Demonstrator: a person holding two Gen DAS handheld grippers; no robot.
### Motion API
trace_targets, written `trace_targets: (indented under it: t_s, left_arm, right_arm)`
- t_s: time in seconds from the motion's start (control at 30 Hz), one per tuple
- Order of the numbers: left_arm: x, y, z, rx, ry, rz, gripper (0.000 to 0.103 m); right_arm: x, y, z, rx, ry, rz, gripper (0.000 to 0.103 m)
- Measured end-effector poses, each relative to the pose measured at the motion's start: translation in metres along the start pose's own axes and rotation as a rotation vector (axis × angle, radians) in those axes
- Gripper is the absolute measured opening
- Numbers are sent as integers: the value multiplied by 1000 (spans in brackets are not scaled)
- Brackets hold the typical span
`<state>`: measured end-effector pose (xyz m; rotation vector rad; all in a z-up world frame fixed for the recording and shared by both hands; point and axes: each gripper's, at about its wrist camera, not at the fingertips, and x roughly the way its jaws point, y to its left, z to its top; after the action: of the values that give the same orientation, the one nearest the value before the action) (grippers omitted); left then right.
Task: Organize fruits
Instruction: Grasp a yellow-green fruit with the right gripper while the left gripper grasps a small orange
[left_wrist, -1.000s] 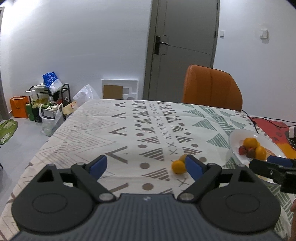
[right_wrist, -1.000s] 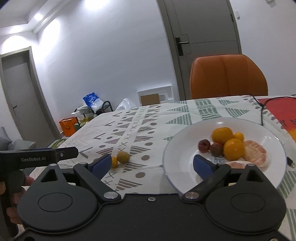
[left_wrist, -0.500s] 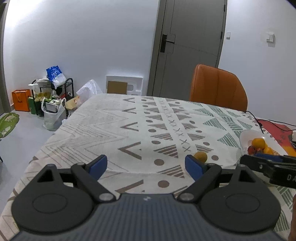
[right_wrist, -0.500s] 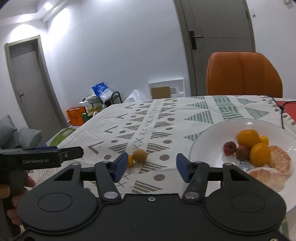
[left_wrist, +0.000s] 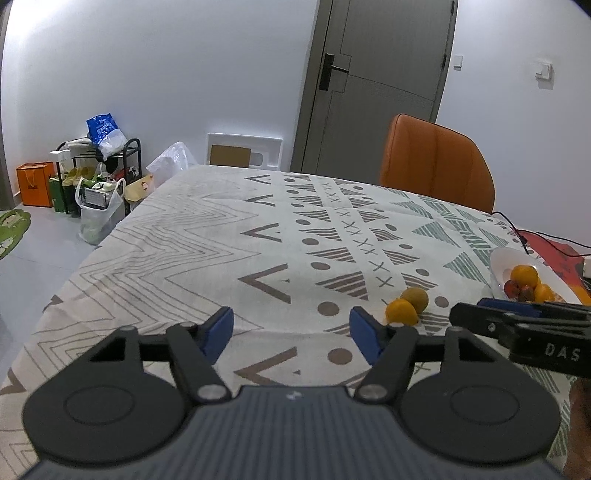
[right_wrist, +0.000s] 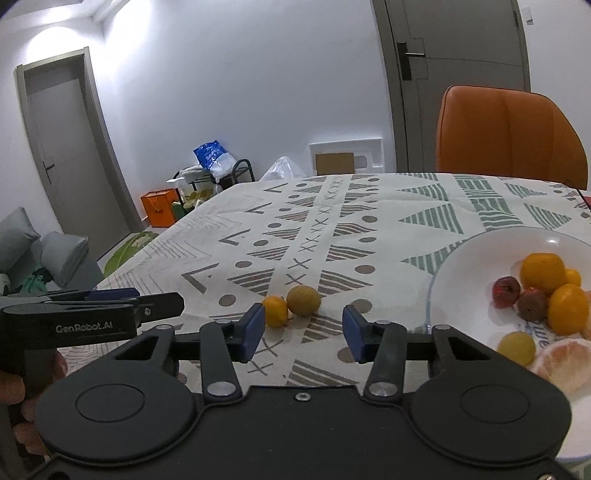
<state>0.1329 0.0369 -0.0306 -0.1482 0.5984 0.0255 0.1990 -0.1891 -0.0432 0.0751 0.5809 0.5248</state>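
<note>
Two loose fruits lie side by side on the patterned tablecloth: a small orange (right_wrist: 276, 311) (left_wrist: 401, 312) and a brownish-green fruit (right_wrist: 303, 301) (left_wrist: 415, 298). A white plate (right_wrist: 465, 258) (left_wrist: 499, 258) at the right holds several oranges, two dark red fruits, a yellow one and peeled segments. My right gripper (right_wrist: 303, 332) hovers just short of the two loose fruits, jaws closing, nothing between them. My left gripper (left_wrist: 291, 330) sits left of the fruits, jaws closing on nothing. Each gripper shows in the other's view.
An orange chair (left_wrist: 437, 170) stands at the table's far side before a grey door. A black cable (left_wrist: 524, 236) and a red mat (left_wrist: 557, 254) lie beyond the plate. Bags and a rack (left_wrist: 92, 173) clutter the floor at the left.
Both grippers' jaws have narrowed. The right gripper swung left from over the plate toward the two loose fruits. The left gripper's view shifted, so the fruits now lie right of its fingers.
</note>
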Motion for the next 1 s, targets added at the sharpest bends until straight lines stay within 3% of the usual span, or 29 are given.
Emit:
trace_targets:
  t_s: [0.3, 0.7, 0.73, 0.8, 1.0]
  left_arm:
    - [10, 5, 1, -19, 11, -14, 68]
    - [19, 13, 6, -37, 22, -11, 68]
    - [20, 12, 7, -37, 21, -12, 68]
    - [20, 11, 8, -34, 20, -13, 68]
    - [20, 3, 10, -17, 16, -30, 68]
  right_arm:
    - [24, 4, 4, -40, 35, -33, 37]
    - [48, 7, 11, -67, 76, -20, 36]
    - [50, 7, 11, -66, 84, -17, 35]
    - [52, 6, 12, -60, 94, -6, 23]
    - [40, 3, 14, -43, 66, -2, 23]
